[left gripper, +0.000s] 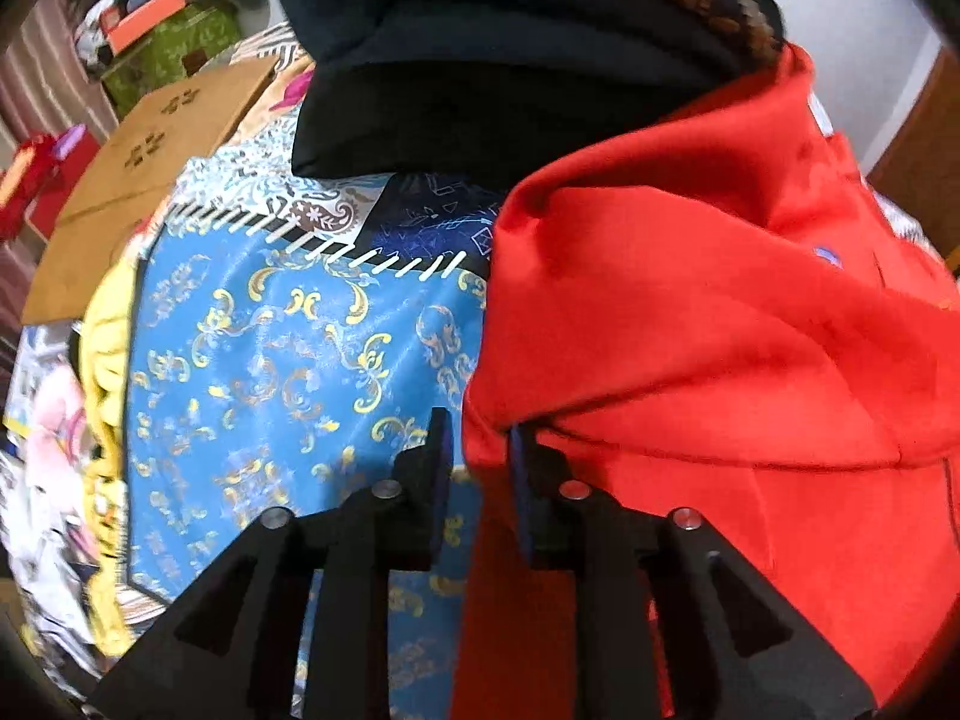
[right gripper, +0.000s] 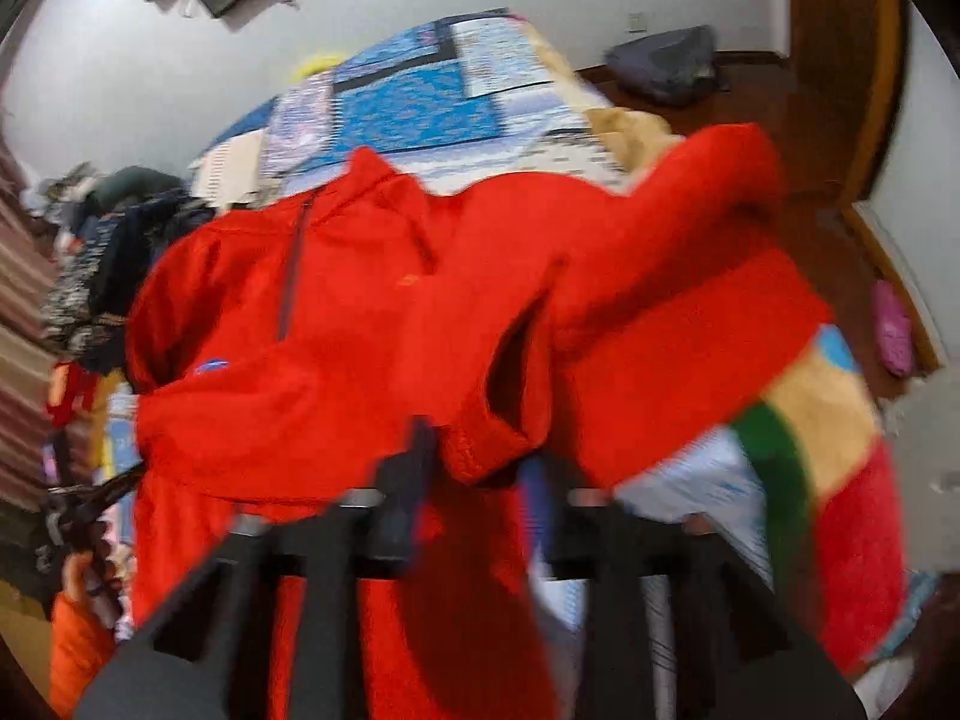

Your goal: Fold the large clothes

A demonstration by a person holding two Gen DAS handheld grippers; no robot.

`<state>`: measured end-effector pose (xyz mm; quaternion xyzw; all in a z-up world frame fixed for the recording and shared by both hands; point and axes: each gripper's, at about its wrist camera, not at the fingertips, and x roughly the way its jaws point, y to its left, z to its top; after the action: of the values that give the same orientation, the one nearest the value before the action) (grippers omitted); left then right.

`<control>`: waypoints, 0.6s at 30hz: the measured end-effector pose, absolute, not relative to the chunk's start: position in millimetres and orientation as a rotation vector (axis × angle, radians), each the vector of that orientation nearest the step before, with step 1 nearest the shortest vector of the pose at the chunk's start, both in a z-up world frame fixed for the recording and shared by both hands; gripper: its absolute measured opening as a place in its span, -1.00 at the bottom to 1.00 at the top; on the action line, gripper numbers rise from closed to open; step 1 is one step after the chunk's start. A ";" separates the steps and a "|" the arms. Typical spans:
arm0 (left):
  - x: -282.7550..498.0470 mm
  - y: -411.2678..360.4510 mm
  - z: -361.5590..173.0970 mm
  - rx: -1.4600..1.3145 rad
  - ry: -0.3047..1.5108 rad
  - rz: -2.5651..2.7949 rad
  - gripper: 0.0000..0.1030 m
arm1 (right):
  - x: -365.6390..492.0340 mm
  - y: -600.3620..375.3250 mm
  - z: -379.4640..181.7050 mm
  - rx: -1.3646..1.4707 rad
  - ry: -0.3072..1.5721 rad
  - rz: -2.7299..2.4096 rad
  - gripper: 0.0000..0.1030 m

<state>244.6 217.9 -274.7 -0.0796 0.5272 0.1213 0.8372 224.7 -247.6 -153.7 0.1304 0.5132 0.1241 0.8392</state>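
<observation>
1. The red top lies rumpled on the bed, filling the centre of the right wrist view and the right half of the left one.
2. Left gripper: jaws narrowly parted, the top's left edge between them; whether the pads press it, I cannot tell.
3. Right gripper: jaws spread, a sleeve cuff just ahead between the tips, not pinched.
4. The sleeve's long axis runs toward the upper right; the right gripper is nearer.
</observation>
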 end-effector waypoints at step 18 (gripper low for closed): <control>253.1 142.1 -164.6 -0.117 0.923 0.114 0.45 | 227.9 -360.4 -152.5 0.575 0.968 0.087 0.06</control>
<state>253.1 142.1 -164.6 -0.0562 0.4449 0.0549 0.8921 227.9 -360.4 -152.5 0.2724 0.4587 0.0412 0.8448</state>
